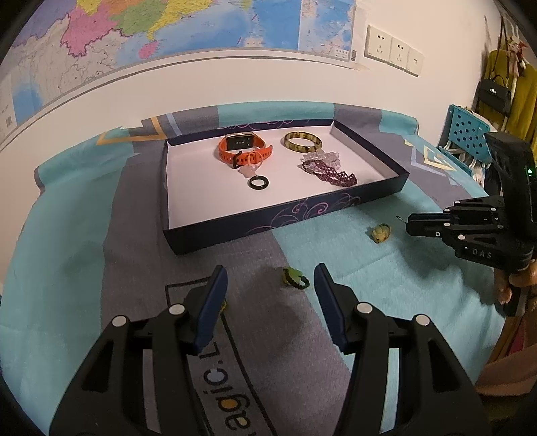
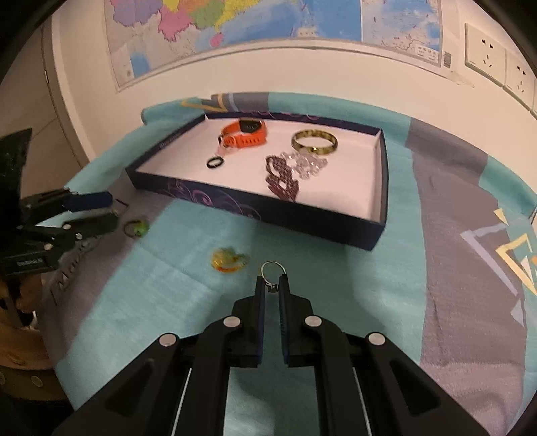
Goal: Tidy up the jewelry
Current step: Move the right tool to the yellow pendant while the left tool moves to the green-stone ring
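A dark blue tray (image 1: 214,231) (image 2: 302,219) with a white floor lies on the cloth. It holds an orange watch (image 1: 243,151) (image 2: 246,134), a yellow-brown bangle (image 1: 303,141) (image 2: 314,142), a purple bead bracelet (image 1: 330,172) (image 2: 280,179), a clear bead bracelet (image 2: 307,164) and a black ring (image 1: 257,182) (image 2: 214,162). My left gripper (image 1: 270,281) (image 2: 92,209) is open just short of a green ring (image 1: 295,279) (image 2: 136,228). My right gripper (image 2: 272,285) (image 1: 407,223) is shut on a silver ring (image 2: 272,270) above the cloth. A yellow pendant (image 1: 380,233) (image 2: 228,260) lies on the cloth between the grippers.
A teal and grey patterned cloth (image 1: 386,285) (image 2: 453,268) covers the table. A wall with a map (image 1: 167,30) and sockets (image 1: 392,50) stands behind. A blue perforated chair (image 1: 466,130) and hanging bags (image 1: 496,94) are at the right.
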